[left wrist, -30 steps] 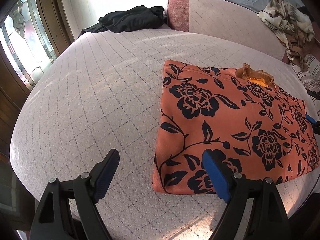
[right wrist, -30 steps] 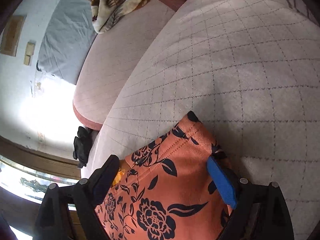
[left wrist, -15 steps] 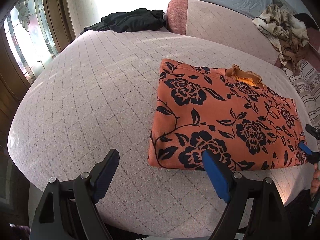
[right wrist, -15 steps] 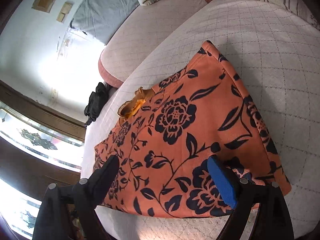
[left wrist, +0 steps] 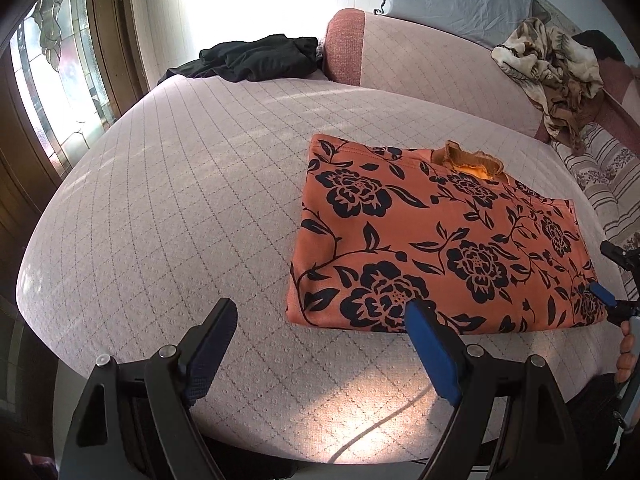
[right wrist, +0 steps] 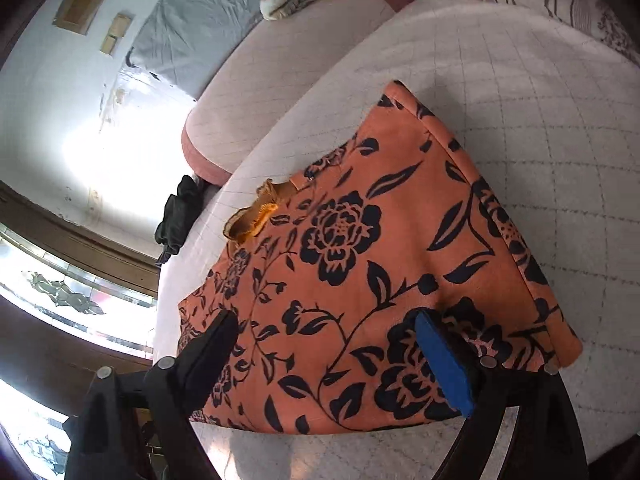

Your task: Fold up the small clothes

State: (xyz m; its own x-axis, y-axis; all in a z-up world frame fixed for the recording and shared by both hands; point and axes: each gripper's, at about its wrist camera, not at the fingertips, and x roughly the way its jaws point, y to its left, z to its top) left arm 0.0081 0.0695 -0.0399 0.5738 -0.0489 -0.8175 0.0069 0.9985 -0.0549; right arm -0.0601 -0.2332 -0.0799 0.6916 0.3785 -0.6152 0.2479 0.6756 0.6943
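An orange garment with black flowers (left wrist: 440, 240) lies folded flat in a rectangle on the quilted pink bed (left wrist: 180, 208). A ruffled orange collar (left wrist: 472, 158) sticks out at its far edge. My left gripper (left wrist: 320, 344) is open and empty, hovering off the garment's near left corner. My right gripper (right wrist: 324, 344) is open and empty above the garment's near edge (right wrist: 380, 240); its blue tip shows at the right of the left wrist view (left wrist: 604, 298).
A black garment (left wrist: 256, 58) lies at the bed's far end. A patterned blanket heap (left wrist: 556, 68) lies on the sofa back (left wrist: 420, 56). A striped pillow (left wrist: 612, 176) is at right. A stained-glass window (left wrist: 52, 60) stands to the left.
Both grippers have drawn back and up from the garment, so more of it shows. The garment lies still on the bed, held by neither gripper.
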